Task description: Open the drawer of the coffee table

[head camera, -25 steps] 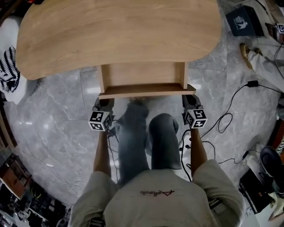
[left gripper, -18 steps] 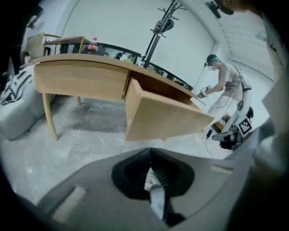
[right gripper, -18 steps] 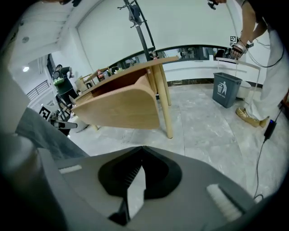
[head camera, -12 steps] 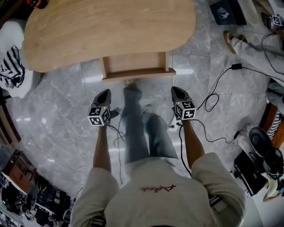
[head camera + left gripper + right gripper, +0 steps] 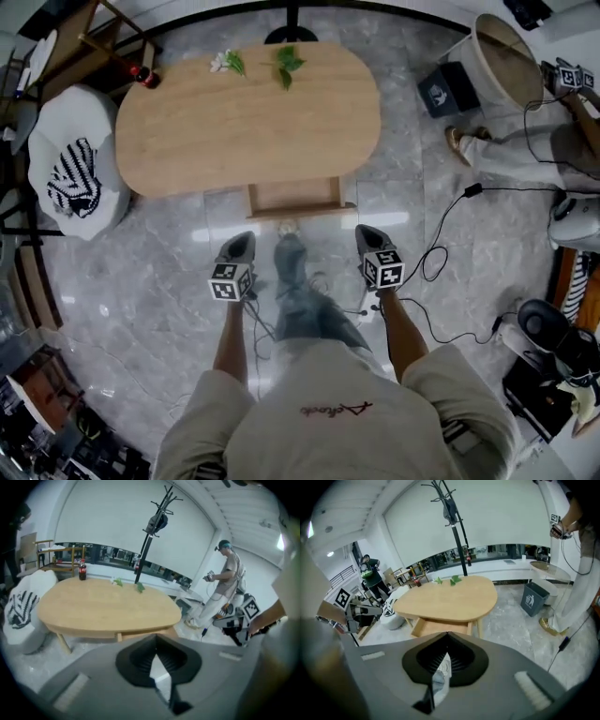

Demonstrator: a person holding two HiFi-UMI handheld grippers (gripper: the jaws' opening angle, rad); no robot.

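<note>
**A:** Which step is the person at?

**B:** By the look of it, the opening is done. The drawer [image 5: 295, 195] juts out from under the near edge of the coffee table [image 5: 244, 131], its front towards the person's feet. The person stands over it, with both tools held well clear of the drawer and above the floor.

**A:** And the fingers?

**B:** The left gripper [image 5: 240, 242] has its jaws clenched together with nothing between them. The right gripper [image 5: 366, 232] is the same, closed and empty. Neither one touches the drawer or the table.

**A:** So what does the next move call for?

**B:** Probably very little. If the drawer should come out further, one gripper would have to go down to its front edge, part its jaws and take hold there. Otherwise the task seems finished.

**A:** Is there anything in the drawer?

**B:** The part that shows is bare wood, and the back of it is hidden under the tabletop. On the table stand a cola bottle [image 5: 142, 75] and some green sprigs [image 5: 286, 64], all at the far edge. A dark blue waste bin [image 5: 439, 94] sits off to the right on the floor, but its contents cannot be seen.
</note>
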